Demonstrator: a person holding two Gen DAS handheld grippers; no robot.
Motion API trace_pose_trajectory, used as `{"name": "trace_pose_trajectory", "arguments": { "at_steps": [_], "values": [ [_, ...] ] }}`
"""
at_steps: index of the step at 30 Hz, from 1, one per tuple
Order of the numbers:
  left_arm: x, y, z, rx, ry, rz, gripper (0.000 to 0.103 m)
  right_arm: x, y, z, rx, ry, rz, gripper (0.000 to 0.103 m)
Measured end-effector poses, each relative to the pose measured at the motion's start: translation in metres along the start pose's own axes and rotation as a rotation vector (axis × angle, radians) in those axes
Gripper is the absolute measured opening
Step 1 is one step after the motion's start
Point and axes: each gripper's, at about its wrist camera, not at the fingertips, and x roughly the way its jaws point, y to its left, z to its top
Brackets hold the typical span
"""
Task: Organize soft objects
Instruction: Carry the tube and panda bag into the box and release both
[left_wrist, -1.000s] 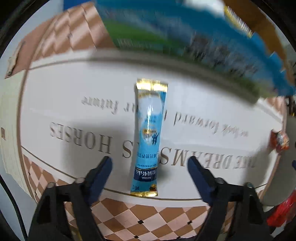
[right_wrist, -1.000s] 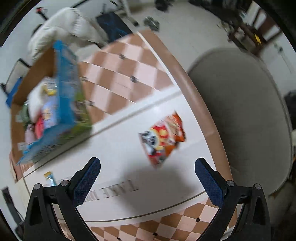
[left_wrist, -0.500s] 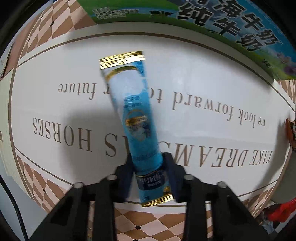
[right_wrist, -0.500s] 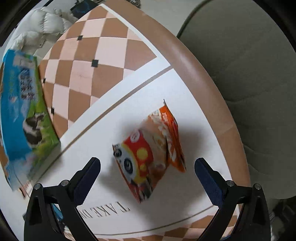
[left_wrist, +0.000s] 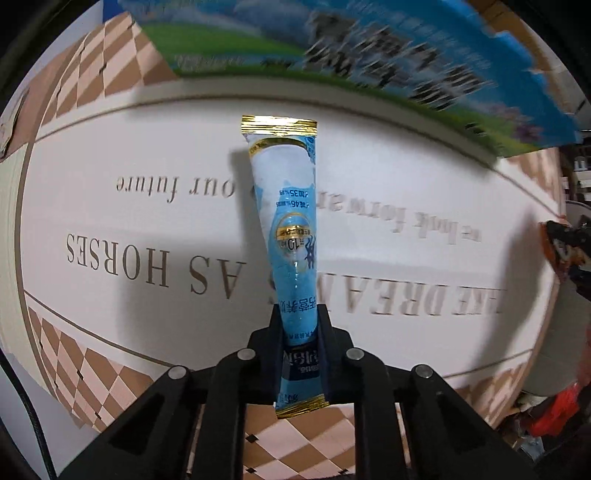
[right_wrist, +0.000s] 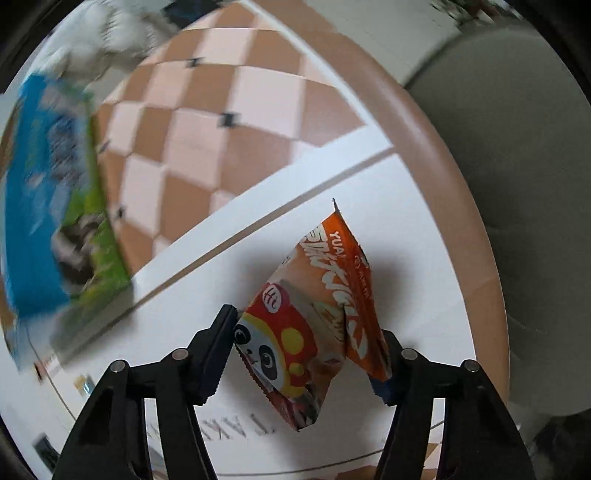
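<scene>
In the left wrist view, my left gripper (left_wrist: 299, 350) is shut on the lower end of a long blue sachet (left_wrist: 288, 221) with gold ends, which sticks up and away, lifted off the white table (left_wrist: 110, 155). In the right wrist view, my right gripper (right_wrist: 310, 354) is shut on an orange and red snack packet (right_wrist: 314, 325) with a panda face, held above the table (right_wrist: 424, 206). The same packet shows at the right edge of the left wrist view (left_wrist: 561, 251).
A blue and green milk carton box stands at the table's far side (left_wrist: 369, 62) and shows at the left in the right wrist view (right_wrist: 48, 206). The table has a checkered border (right_wrist: 229, 122) and a rounded brown rim (right_wrist: 454, 177). A grey seat (right_wrist: 524, 155) lies beyond the rim.
My left gripper closed on the blue sachet and lifted it off the table. My right gripper moved in over the snack packet, closed on it and raised it.
</scene>
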Motion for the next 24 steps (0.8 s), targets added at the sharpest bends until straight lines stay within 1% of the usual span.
{"name": "trace_pose_trajectory", "arguments": {
  "at_steps": [3,6,8,11,12,13,14,16,17,18,19,20,21,22,24],
  "values": [
    [-0.029,-0.011,-0.009,0.019,-0.031,-0.058,0.013,-0.018,0.021,-0.02,-0.087,-0.033,0.026,0.063],
    [-0.066,-0.025,-0.013,0.05,-0.088,-0.104,0.013,-0.042,0.043,-0.043,-0.167,-0.061,0.073,0.063],
    [-0.095,-0.034,-0.004,0.08,-0.132,-0.13,0.013,-0.062,0.056,-0.057,-0.213,-0.079,0.12,0.063],
    [-0.137,-0.05,0.015,0.132,-0.199,-0.165,0.013,-0.093,0.072,-0.066,-0.262,-0.111,0.175,0.063],
    [-0.149,-0.06,0.025,0.149,-0.218,-0.177,0.013,-0.104,0.08,-0.067,-0.28,-0.122,0.196,0.063],
    [-0.161,-0.057,0.036,0.166,-0.228,-0.184,0.013,-0.116,0.088,-0.067,-0.295,-0.138,0.215,0.063],
    [-0.175,-0.066,0.049,0.2,-0.242,-0.192,0.013,-0.128,0.098,-0.064,-0.305,-0.148,0.226,0.063],
    [-0.19,-0.072,0.079,0.233,-0.257,-0.202,0.013,-0.148,0.113,-0.057,-0.325,-0.17,0.264,0.063],
    [-0.199,-0.08,0.098,0.258,-0.265,-0.197,0.013,-0.156,0.117,-0.055,-0.33,-0.18,0.277,0.063],
    [-0.199,-0.083,0.11,0.269,-0.271,-0.192,0.013,-0.163,0.125,-0.05,-0.338,-0.19,0.285,0.063],
    [-0.203,-0.091,0.131,0.294,-0.273,-0.181,0.013,-0.168,0.133,-0.044,-0.347,-0.204,0.286,0.063],
    [-0.205,-0.099,0.153,0.308,-0.27,-0.17,0.013,-0.171,0.14,-0.039,-0.351,-0.212,0.288,0.063],
    [-0.206,-0.099,0.169,0.318,-0.265,-0.16,0.013,-0.173,0.145,-0.032,-0.353,-0.213,0.294,0.063],
    [-0.202,-0.109,0.195,0.346,-0.235,-0.153,0.013,-0.173,0.152,-0.026,-0.352,-0.211,0.3,0.063],
    [-0.194,-0.118,0.227,0.365,-0.197,-0.151,0.013,-0.166,0.169,-0.011,-0.344,-0.2,0.31,0.063]
  ]
}}
